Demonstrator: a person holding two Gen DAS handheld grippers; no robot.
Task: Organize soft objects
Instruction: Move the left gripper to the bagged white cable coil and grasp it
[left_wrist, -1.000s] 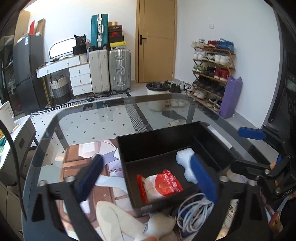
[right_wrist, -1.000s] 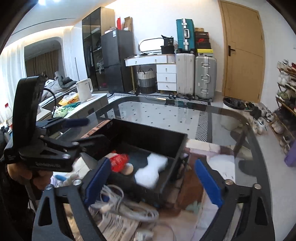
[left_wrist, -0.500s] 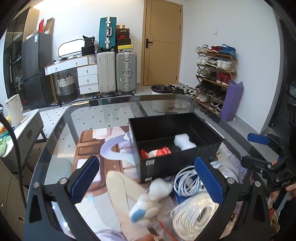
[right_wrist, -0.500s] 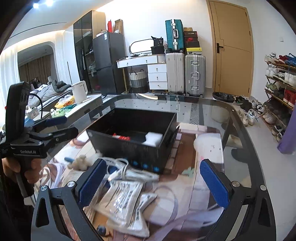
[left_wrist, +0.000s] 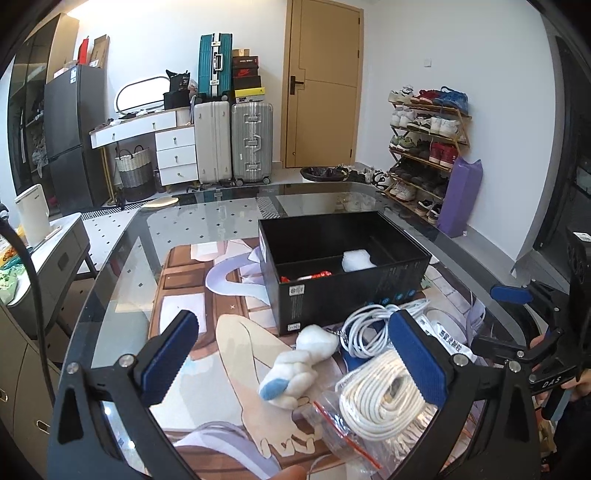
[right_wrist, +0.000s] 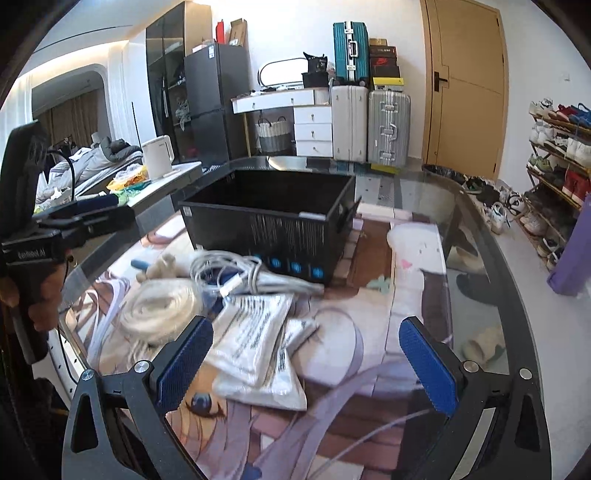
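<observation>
Left gripper (left_wrist: 293, 354) and right gripper (right_wrist: 306, 360): jaws apart, empty, above tabletop (left_wrist: 207, 225). Plush (left_wrist: 299, 363) lies beside box (left_wrist: 343, 273), touching cable (left_wrist: 384, 406).

The glass surface (left_wrist: 122, 258) carries a printed mat (left_wrist: 184, 280), on which lie a black box (left_wrist: 354, 291), a plush toy (left_wrist: 299, 365), coiled cables (left_wrist: 384, 402) and white packets (right_wrist: 255, 332).
</observation>
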